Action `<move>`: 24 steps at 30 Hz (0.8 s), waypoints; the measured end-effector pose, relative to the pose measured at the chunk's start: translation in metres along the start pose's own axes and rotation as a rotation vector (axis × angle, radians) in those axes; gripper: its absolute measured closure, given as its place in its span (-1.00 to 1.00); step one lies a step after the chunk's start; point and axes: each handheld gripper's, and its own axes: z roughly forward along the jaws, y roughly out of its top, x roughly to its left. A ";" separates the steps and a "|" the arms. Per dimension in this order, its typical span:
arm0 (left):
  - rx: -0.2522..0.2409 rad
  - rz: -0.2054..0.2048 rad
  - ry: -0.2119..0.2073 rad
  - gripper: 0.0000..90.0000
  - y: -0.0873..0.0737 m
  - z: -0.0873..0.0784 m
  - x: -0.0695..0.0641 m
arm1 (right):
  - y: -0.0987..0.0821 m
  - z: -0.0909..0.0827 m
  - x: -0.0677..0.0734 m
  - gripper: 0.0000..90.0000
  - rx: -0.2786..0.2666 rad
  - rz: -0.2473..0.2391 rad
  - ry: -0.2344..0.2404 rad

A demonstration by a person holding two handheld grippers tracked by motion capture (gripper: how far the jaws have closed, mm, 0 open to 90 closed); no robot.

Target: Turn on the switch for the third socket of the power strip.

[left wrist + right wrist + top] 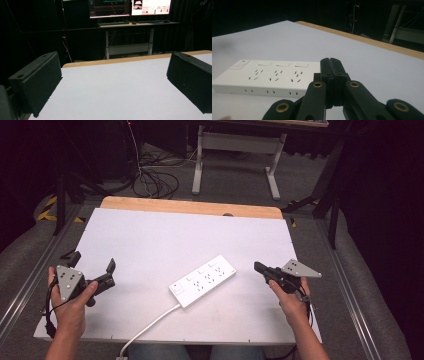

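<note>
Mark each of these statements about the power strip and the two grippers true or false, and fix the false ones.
1. The right gripper has its fingers shut with nothing between them. True.
2. The left gripper is shut. False: its fingers stand wide apart.
3. The power strip lies on the white table between the two grippers. True.
4. The left gripper holds the power strip. False: neither gripper touches it.

Smooth, slightly glossy white plastic on the power strip (202, 280); matt white tabletop (150, 240) edged in pale wood at frame top; matt, grainy black pads (37, 82); brass-coloured rivets.
</note>
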 end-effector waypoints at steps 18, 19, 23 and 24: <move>0.002 0.013 -0.008 -0.99 0.000 0.000 0.000 | 0.003 0.011 0.006 1.00 0.014 -0.013 0.032; 0.003 0.014 -0.010 -0.99 0.000 0.000 0.000 | 0.004 0.012 0.006 1.00 0.020 -0.018 0.032; 0.004 0.013 -0.012 -0.99 -0.001 0.000 0.000 | 0.005 0.015 0.008 1.00 0.024 -0.024 0.040; 0.004 0.013 -0.012 -0.99 -0.001 0.000 0.000 | 0.006 0.017 0.009 1.00 0.025 -0.024 0.047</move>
